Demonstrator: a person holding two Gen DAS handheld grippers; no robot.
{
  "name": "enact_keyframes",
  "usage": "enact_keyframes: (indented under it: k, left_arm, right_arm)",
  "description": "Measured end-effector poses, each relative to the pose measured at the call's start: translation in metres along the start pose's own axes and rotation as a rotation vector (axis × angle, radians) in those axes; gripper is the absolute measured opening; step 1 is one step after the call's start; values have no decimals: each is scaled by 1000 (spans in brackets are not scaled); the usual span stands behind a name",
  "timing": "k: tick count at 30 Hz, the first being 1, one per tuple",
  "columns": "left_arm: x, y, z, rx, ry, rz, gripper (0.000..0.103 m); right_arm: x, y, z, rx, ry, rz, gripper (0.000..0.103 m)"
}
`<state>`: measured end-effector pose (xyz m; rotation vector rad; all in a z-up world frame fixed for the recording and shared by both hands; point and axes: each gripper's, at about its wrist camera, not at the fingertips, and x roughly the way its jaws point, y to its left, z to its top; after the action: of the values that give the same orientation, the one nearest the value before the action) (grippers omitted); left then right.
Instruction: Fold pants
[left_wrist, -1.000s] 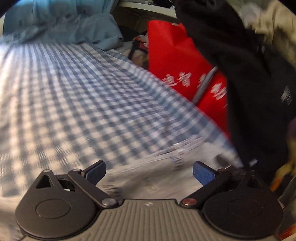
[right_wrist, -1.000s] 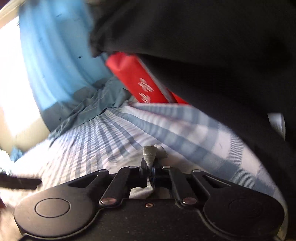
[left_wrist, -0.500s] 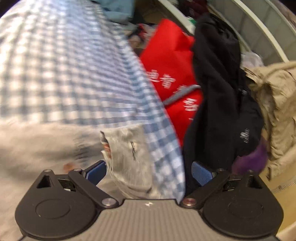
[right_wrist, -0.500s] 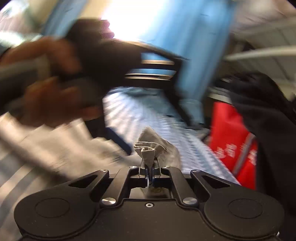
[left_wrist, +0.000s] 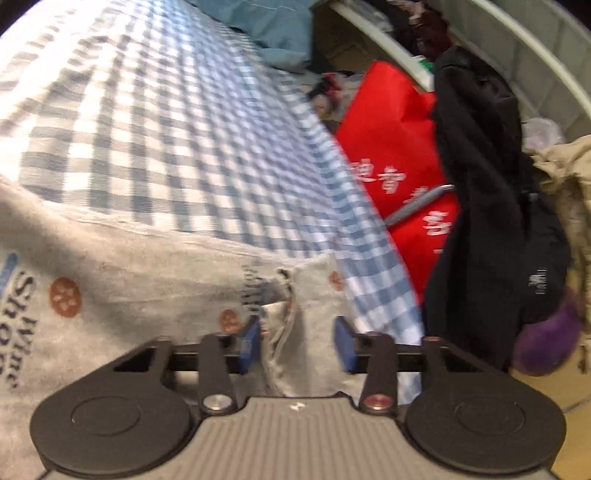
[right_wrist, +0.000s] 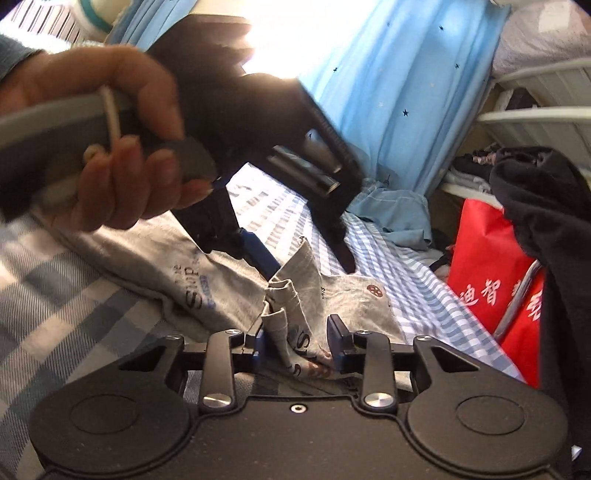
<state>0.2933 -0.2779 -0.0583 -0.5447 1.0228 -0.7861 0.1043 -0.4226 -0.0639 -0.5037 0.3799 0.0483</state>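
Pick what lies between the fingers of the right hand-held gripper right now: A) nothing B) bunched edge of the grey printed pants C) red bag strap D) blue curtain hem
B: in the right wrist view a bunched fold of the grey printed pants stands up between the parted fingers of the right hand-held gripper, on the checked bedsheet.

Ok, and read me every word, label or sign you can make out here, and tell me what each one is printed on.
"SWine" above "Sho", cut off at the picture's edge: on the grey pants, left wrist view.
"the" and "SuP", partly lost in a fold: on the same pants, right wrist view.
"迪智", white characters, the ones after them blurred: on the red bag.
Small white logo on the black garment: too small to read.
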Motion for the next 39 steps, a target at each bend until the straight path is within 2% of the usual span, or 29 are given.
enact_keyframes:
  k: [1,2,3,5,7,11,18,22,29,33,39]
  left_arm:
    - [0,-1,1,-5,1,34,21]
    - [1,-2,1,-16,1,57,18]
    - [1,-2,2,-29,1,67,16]
    - [-1,-4,4,-42,-8,89,10]
    - [-7,-9,6,-16,-24,103,7]
    - [-32,-23,11,77,-78,115,7]
    - [-101,-25,23,150,-135,136,7]
    - [-148,-5,26,142,-160,160,7]
    - [-227,52,16,93,-212,222,7]
    - [-246,81,7,89,-227,273,7]
    - [-250,115,-4,114,-226,328,7]
  right_arm:
    - [-2,2,0,1,1,2,18]
    - [-1,5,1,-1,4,1,11]
    - [-3,9,3,-2,5,1,9]
    - [-5,15,6,-7,2,-4,9]
    - [-7,18,11,-4,-6,-17,7]
    - [-16,21,29,28,-32,-21,6]
    - [-37,53,73,27,-102,41,5]
    - [-51,86,103,18,-137,113,5]
    - [-63,152,142,3,-165,267,5]
    - [-63,191,152,-29,-145,332,5]
    - [-51,228,154,-48,-82,368,5]
